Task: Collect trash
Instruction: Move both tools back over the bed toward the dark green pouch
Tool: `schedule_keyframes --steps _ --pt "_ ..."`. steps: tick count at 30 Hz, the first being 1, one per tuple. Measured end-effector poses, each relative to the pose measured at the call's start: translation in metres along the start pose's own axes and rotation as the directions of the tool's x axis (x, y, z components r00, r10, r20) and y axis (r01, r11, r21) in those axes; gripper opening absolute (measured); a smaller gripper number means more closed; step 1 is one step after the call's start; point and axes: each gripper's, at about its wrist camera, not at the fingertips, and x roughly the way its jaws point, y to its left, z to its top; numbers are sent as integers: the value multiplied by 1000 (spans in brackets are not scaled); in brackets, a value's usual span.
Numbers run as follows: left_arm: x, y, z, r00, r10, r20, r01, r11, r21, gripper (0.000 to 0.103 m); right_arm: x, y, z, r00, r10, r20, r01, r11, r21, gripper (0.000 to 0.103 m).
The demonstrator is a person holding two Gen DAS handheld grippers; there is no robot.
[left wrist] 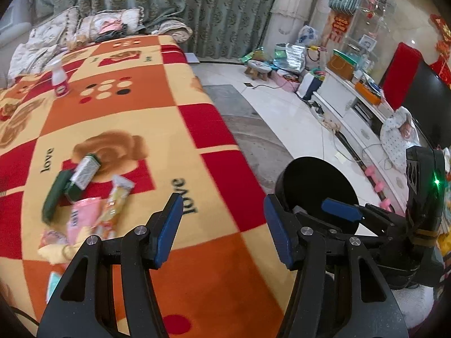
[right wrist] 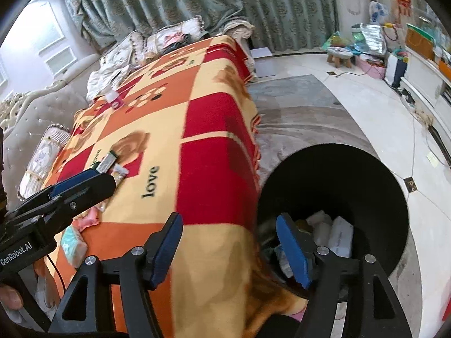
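Observation:
Several pieces of trash lie on the checked blanket (left wrist: 157,90): a dark green box (left wrist: 55,197), a silver-green carton (left wrist: 86,170), a yellow wrapper (left wrist: 119,194) and a pink packet (left wrist: 80,221). My left gripper (left wrist: 222,225) hovers open over the blanket to their right, with nothing between its pads. A black bin (right wrist: 338,174) stands on the floor by the blanket's edge, with white trash (right wrist: 339,235) inside. My right gripper (right wrist: 229,248) is open and empty, its right finger over the bin's mouth. In the left wrist view one of its fingertips (left wrist: 341,209) shows before the bin (left wrist: 313,180).
A white bottle (left wrist: 59,80) stands far back on the blanket. A tissue pack (right wrist: 73,246) lies near the front edge. Cushions (left wrist: 110,25) and curtains (left wrist: 169,5) close the back. A low white cabinet (left wrist: 346,98), a small stool (left wrist: 258,69) and floor clutter are to the right.

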Motion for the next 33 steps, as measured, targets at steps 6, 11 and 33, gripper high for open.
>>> schedule_keyframes --steps 6,11,33 --pt "-19 33 -4 999 37 5 -36 999 -29 58 12 38 4 999 30 -20 -31 998 -50 68" --pt "-33 65 -9 995 96 11 -95 995 -30 58 28 73 5 997 62 -48 -66 993 -97 69" --pt "-29 222 -31 977 202 -73 -212 957 -197 58 113 176 25 965 198 -174 -224 963 -149 70"
